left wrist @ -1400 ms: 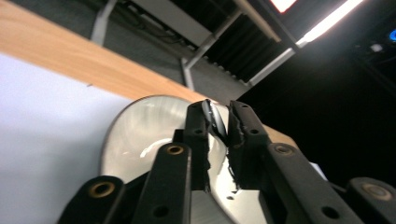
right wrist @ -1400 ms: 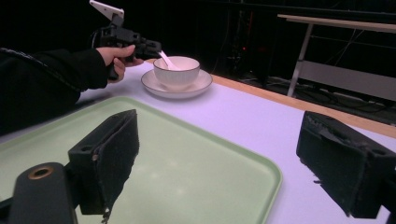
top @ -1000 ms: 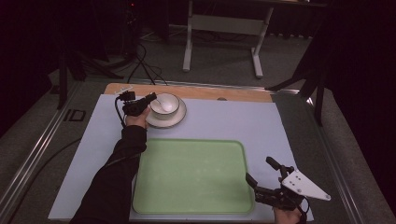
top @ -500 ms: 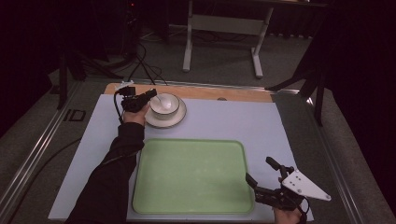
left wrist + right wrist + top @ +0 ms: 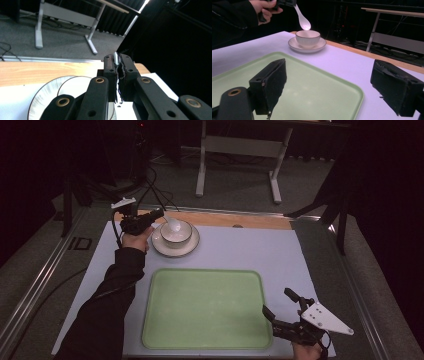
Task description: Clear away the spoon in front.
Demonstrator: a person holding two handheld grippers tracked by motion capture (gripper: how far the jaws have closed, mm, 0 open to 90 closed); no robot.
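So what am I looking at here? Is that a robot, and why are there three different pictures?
No robot: a person holds hand-worked tongs, one in each hand. The high view looks down on the table from above. The other two pictures come from small cameras riding on each set of tongs, looking along their black jaws.

On the white table top lie an empty green tray and, at the far side, a white bowl on a saucer.

The left tongs are shut on a white spoon, held just above the bowl. The right tongs rest open near the tray's corner, holding nothing.
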